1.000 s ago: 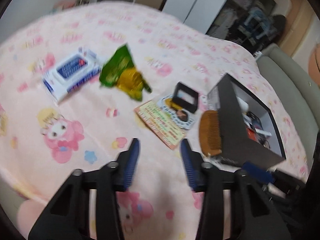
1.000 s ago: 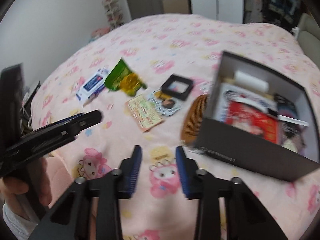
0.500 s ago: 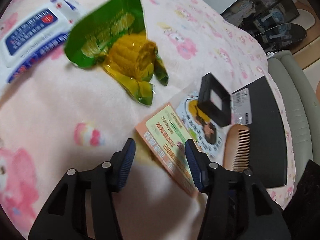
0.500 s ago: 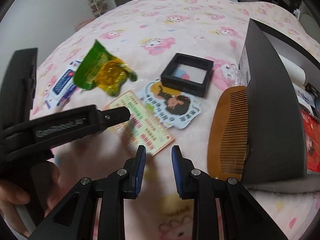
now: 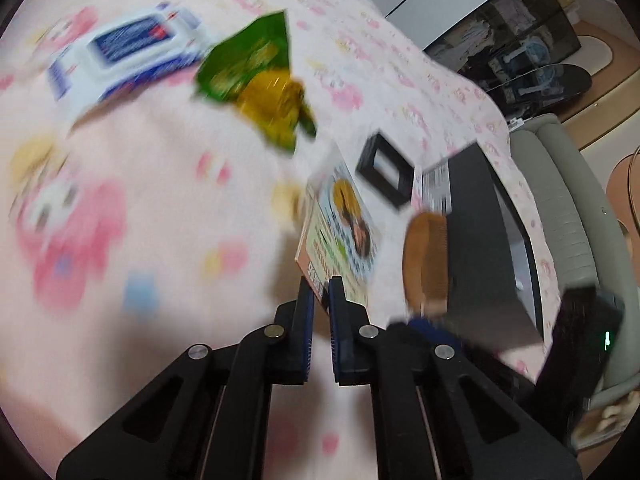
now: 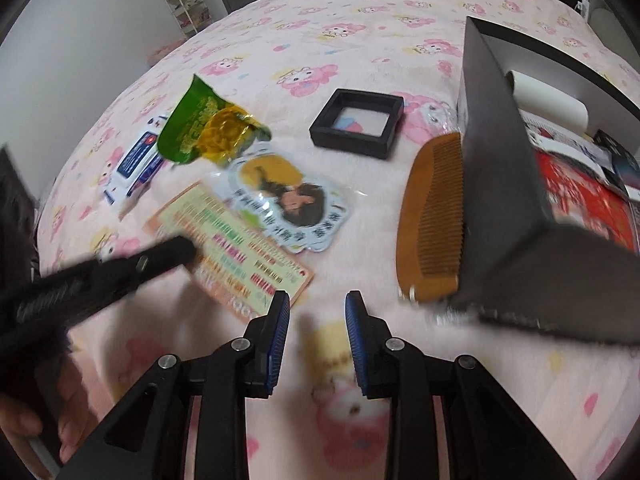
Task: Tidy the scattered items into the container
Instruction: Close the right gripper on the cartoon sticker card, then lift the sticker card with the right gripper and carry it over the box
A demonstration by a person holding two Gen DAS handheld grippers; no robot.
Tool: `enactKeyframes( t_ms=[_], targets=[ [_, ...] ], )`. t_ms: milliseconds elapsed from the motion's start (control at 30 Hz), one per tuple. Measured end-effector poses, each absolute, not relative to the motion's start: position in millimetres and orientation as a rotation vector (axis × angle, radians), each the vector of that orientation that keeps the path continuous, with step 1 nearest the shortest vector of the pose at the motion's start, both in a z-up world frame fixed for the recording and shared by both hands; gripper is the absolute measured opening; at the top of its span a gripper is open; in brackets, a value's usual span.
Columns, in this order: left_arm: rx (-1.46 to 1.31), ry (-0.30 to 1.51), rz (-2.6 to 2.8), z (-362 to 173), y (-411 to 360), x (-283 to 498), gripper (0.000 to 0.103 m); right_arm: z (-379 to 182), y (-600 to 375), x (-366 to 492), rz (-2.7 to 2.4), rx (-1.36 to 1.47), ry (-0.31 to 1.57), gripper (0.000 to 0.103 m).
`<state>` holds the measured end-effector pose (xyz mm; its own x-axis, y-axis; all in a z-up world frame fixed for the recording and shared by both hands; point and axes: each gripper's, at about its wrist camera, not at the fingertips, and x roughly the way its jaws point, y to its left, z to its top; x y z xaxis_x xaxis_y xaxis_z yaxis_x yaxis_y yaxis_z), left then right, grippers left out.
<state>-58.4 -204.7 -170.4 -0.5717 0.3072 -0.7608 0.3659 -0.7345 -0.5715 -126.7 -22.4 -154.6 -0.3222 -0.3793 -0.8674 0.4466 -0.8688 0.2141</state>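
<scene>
My left gripper [image 5: 321, 288] is shut on the near edge of an orange printed card [image 5: 326, 254] and tilts it up off the pink bedspread; it shows in the right wrist view [image 6: 168, 254] on the card [image 6: 240, 248]. A character sticker [image 6: 286, 196] rests on the card. My right gripper [image 6: 318, 308] is open and empty, low over the bedspread in front of a wooden comb [image 6: 432, 216]. The comb leans against the dark box [image 6: 500, 184], which holds several items.
A green and yellow snack bag [image 6: 204, 128], a blue and white wipes pack [image 6: 138, 164] and a small black frame [image 6: 358, 122] lie on the bedspread [image 6: 304, 40]. A grey sofa [image 5: 568, 208] stands beyond the box.
My left gripper has shut on the card's edge and lifted it, with the sticker on it. My right gripper has opened wider and stayed near the comb.
</scene>
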Motion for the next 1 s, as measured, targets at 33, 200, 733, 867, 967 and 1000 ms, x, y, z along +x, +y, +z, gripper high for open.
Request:
enactKeyframes(
  t_ms=[33, 200, 733, 867, 967, 1000],
  targets=[
    [1.449, 1.121, -2.49, -171.8, -202.9, -50.7, 0.009, -155.2, -20.1, -122.9, -2.197, 1.428, 0.08, 0.027],
    [1.409, 1.041, -2.449, -172.0, -213.2, -33.1, 0.053, -163.1, -16.3, -111.8, -2.148, 1.466, 0.06, 0.036],
    [1.481, 1.019, -2.512, -204.0, -219.7, -62.5, 0.026, -181.8, -37.0, -130.6, -2.025, 1.46, 0.002, 0.03],
    [1.518, 1.056, -2.551, -197.8, -200.6, -40.5, 0.026, -166.4, -20.4, -113.0, -2.047, 1.436, 0.001, 0.028],
    [1.616, 1.143, -2.547, -203.3, -184.5, -27.4, 0.028, -161.3, -3.1, -97.0, -2.043, 1.458, 0.032, 0.028],
    [1.623, 1.134, -2.548, -204.0, -179.9, -27.2, 0.028, -162.6, 3.0, -91.6, -2.037, 1.477, 0.052, 0.028]
  ],
)
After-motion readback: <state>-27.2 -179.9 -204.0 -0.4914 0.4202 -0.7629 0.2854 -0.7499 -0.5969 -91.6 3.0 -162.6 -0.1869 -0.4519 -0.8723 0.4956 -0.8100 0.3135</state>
